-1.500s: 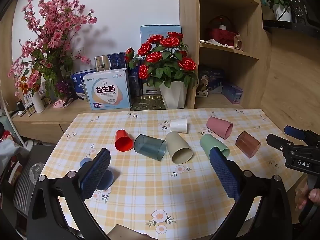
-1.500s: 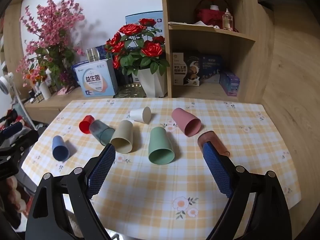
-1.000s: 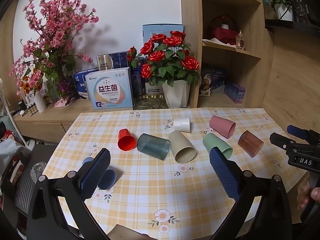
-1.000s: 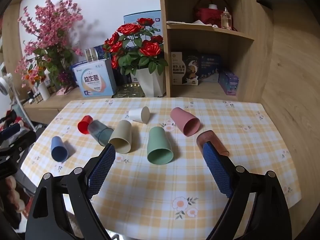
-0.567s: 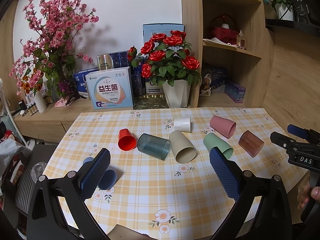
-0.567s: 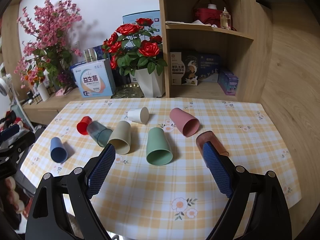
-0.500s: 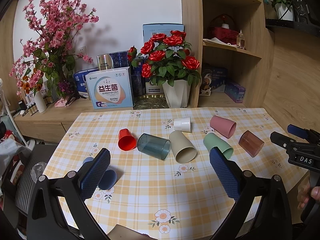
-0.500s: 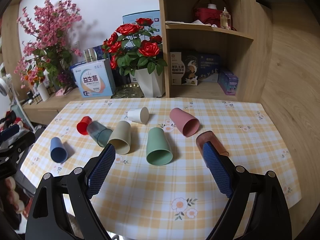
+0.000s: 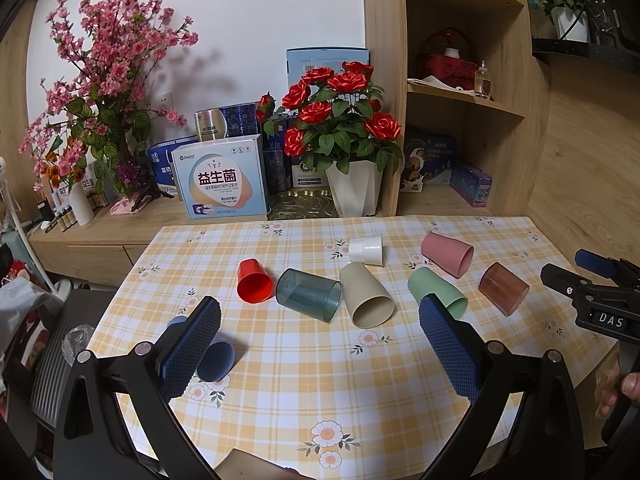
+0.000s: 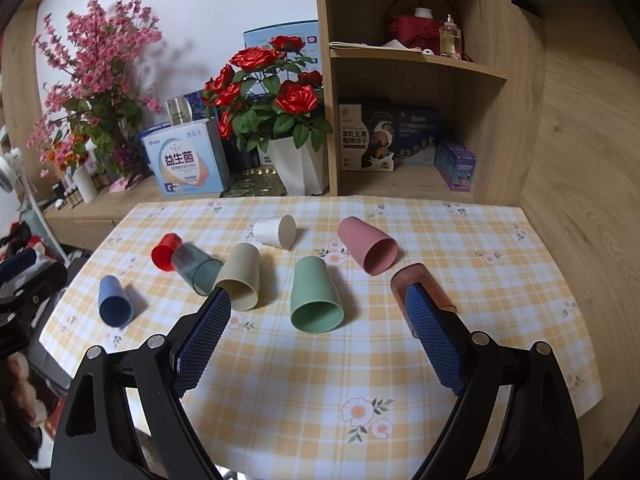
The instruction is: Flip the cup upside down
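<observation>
Plastic tapered cups (image 10: 316,296) lie on checked tablecloth (image 10: 304,380).

A lived-in home is indicated, most likely a dining or living corner. The counter (image 10: 500,264) is covered with a yellow checked cloth printed with daisies. Behind it a low wooden sideboard (image 9: 100,232) is seen against a white wall, loaded with a red rose arrangement (image 9: 340,120) in a white faceted pot, a tall spray of pink blossom (image 9: 104,64), boxed health supplements (image 9: 220,178) with Chinese print and small bottles (image 9: 64,216). A built-in wooden shelf unit (image 10: 416,60) holds a red basket (image 10: 416,20), a glass bottle (image 10: 450,38) and more retail boxes (image 10: 368,140). Wood-panelled walling is noted at the right. Plastic household cups (image 10: 316,296) in several colours lie on the cloth.
</observation>
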A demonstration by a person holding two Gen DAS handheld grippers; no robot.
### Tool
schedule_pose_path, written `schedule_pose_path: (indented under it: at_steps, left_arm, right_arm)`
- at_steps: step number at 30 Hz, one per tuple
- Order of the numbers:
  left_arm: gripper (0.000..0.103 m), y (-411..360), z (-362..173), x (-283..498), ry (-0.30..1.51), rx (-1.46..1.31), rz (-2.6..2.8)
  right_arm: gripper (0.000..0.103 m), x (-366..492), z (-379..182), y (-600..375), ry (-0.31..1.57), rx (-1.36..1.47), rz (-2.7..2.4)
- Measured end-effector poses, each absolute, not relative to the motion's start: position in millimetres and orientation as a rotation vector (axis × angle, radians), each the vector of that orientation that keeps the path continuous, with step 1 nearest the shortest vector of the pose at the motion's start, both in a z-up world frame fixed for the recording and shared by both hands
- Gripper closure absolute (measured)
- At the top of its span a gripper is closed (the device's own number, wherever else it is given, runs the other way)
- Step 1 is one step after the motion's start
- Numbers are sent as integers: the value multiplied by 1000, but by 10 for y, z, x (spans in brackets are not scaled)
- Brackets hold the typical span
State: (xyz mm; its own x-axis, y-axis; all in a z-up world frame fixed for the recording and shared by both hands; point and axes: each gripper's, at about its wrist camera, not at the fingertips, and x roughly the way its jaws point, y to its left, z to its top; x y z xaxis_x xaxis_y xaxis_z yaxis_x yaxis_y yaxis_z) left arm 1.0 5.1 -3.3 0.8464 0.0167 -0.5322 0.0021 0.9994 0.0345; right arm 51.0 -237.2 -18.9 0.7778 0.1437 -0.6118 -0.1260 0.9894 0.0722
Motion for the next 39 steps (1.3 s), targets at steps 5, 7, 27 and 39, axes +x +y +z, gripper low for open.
schedule_pose_path:
  at_steps: [5, 7, 27, 39]
  left_arm:
    - [6, 53, -26, 12, 562, 33, 8]
    - [6, 55, -25, 13, 560, 34, 8]
    - [6, 54, -22, 19, 562, 34, 9]
    - [6, 88, -25, 35, 564, 23, 7]
  right_arm:
    - [17, 524, -197, -2365, 664, 30, 148]
    - [17, 525, -197, -2365, 665, 31, 149]
    - [17, 529, -196, -2366, 667, 33, 148]
    - [17, 523, -211, -2369, 670, 38, 149]
